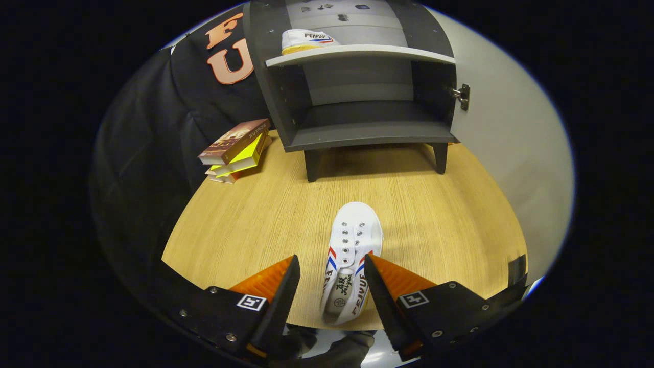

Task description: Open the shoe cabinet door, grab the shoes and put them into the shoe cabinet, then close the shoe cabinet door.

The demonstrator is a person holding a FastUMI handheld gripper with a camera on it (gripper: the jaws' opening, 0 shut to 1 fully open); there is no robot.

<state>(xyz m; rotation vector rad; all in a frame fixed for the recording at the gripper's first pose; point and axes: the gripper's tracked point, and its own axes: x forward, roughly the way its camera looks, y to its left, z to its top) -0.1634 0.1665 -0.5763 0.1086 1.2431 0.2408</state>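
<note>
Two white sneakers here: one (305, 41) already sits on the upper shelf (360, 53) of the dark shoe cabinet (368, 134), whose door (511, 153) hangs wide open to the right, and the other sneaker (351, 255) lies on the wooden table (245, 225), toe pointing at the cabinet. The gripper (332, 278) has its jaws spread wide, the heel end of that shoe between them; the right finger looks right up against its side and the left one is clear, so no pinch. Stack of books (236, 151) sits left of the cabinet.
</note>
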